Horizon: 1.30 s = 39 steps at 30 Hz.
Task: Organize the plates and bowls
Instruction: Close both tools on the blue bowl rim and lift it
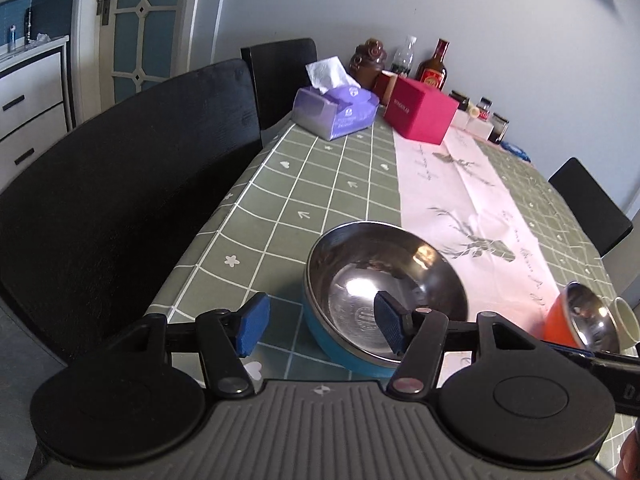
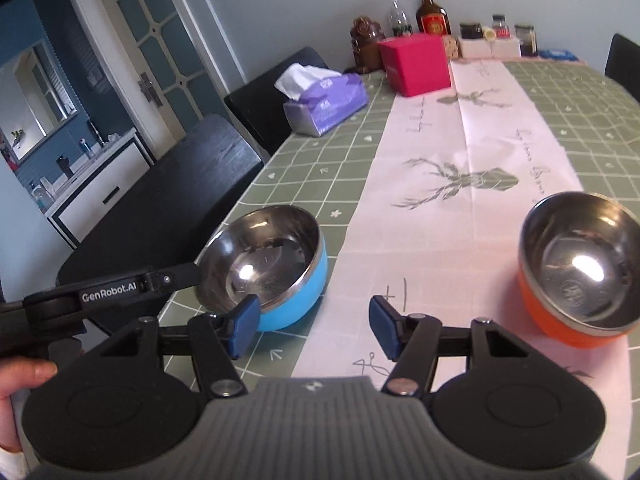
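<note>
A blue bowl with a steel inside sits near the table's left edge, tilted; it also shows in the right wrist view. My left gripper is open, its near rim between the pads, the right pad inside the bowl. An orange bowl with a steel inside stands to the right; it shows small in the left wrist view. My right gripper is open and empty over the white runner between the two bowls.
A purple tissue box, a pink box, bottles and jars stand at the far end. Black chairs line the left side. A pale cup sits by the orange bowl.
</note>
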Available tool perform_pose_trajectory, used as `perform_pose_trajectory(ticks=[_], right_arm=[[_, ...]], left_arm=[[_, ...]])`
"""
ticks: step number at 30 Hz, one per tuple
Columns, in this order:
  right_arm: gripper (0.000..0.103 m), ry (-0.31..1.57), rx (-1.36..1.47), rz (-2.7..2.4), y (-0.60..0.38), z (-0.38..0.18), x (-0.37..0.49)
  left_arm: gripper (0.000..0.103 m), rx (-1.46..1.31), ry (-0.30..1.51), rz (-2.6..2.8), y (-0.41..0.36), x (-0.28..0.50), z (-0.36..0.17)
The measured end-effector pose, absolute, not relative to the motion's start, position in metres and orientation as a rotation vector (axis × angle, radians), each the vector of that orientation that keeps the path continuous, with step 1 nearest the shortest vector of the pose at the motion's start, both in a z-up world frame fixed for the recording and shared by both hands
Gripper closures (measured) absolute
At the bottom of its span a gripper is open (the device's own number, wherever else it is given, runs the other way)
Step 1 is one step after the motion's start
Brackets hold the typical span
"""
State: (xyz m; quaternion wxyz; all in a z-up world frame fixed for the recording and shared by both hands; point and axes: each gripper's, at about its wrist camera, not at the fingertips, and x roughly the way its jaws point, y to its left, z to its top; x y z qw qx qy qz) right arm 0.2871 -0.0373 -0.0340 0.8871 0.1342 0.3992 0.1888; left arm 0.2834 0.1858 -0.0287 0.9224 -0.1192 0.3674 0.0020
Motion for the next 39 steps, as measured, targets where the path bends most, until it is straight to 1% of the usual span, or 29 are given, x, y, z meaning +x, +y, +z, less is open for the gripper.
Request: perform_pose_trajectory(ticks=[2,4,6,8,10,11,12,13,15,17,18,20,28,39], right_arm=[[0.05,0.872,0.296,0.383,-0.032,-0.042,0.301],[0.056,0.895,0.304,0.37,-0.027,-0.047,0.313],[0.057,0.91,0.31,0.363,-0.024,-0.05,0.321],[0.058,0.916,0.319,0.364,-0.021,-0.051,0.326],[0.061,0.926,0.32,0.358,-0.017,-0.053,0.331],[0.062,0.929,0.322,0.358,-0.016,-0.053,0.333],[0.064,0.935,0.325,0.358,-0.014,-0.055,0.334],[0.068,0.939,0.327,0.36,-0.014,-0.055,0.335],[0.073,0.942,0.33,0.368,-0.012,-0.057,0.336],[0.079,0.94,0.333,0.376,-0.011,-0.056,0.337],[0.085,0.94,0.334,0.383,-0.01,-0.055,0.337],[0.087,0.936,0.33,0.375,-0.008,-0.053,0.336],[0.091,0.924,0.326,0.37,-0.011,-0.043,0.33],[0.093,0.901,0.382,0.398,-0.031,-0.005,0.298]], left_arm=[[0.033,-0.256,0.768,0.01,0.188,0.288,-0.034],[0.033,-0.261,0.776,0.013,0.189,0.292,-0.039],[0.036,-0.256,0.783,0.014,0.19,0.296,-0.042],[0.036,-0.257,0.793,0.013,0.191,0.301,-0.044],[0.039,-0.256,0.805,0.01,0.192,0.306,-0.047],[0.043,-0.253,0.812,0.012,0.192,0.309,-0.048],[0.049,-0.247,0.819,0.012,0.191,0.311,-0.049],[0.053,-0.241,0.824,0.011,0.191,0.312,-0.05],[0.065,-0.233,0.834,0.007,0.19,0.314,-0.051],[0.074,-0.227,0.842,-0.001,0.189,0.314,-0.052],[0.078,-0.23,0.845,-0.007,0.188,0.315,-0.052],[0.084,-0.236,0.851,-0.014,0.187,0.315,-0.051],[0.087,-0.25,0.878,-0.004,0.185,0.306,-0.043],[0.087,-0.216,0.848,-0.006,0.173,0.275,0.016]])
